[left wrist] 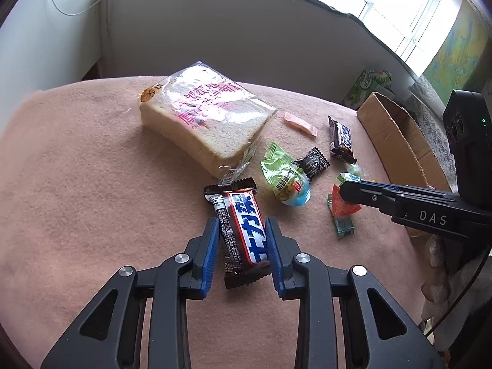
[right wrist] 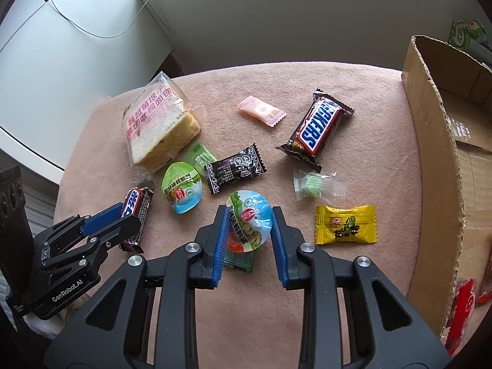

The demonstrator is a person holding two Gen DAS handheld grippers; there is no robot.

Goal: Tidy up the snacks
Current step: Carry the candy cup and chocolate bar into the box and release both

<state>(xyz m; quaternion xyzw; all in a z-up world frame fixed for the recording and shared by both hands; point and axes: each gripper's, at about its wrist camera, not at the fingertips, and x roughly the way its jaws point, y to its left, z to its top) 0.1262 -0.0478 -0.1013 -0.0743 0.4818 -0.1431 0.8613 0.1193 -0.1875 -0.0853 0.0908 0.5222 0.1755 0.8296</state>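
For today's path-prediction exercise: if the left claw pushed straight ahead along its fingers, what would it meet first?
Probably the bagged bread. The left claw already grips a Snickers bar, whose far end nearly reaches the bread's wrapper; depth is uncertain.

Tabletop (right wrist: 353, 92): pink cloth cover, matt, fuzzy nap. Bread bag (left wrist: 209, 113): clear plastic film, glossy, crinkled. Chocolate bar (left wrist: 241, 230): shiny foil-like wrapper, held in left hand-held gripper (left wrist: 243, 240); its pads (left wrist: 210, 246) ribbed blue plastic, arms matt black, metal pivot pins. Jelly cup (right wrist: 250, 218) in right hand-held gripper (right wrist: 247, 230): glossy printed film lid. Cardboard box (right wrist: 439, 141) at 3 o'clock: matt brown, raw torn corrugated edge. Yellow candy (right wrist: 346, 224): smooth, semi-gloss wrapper. Green candy (right wrist: 316, 183): transparent film.
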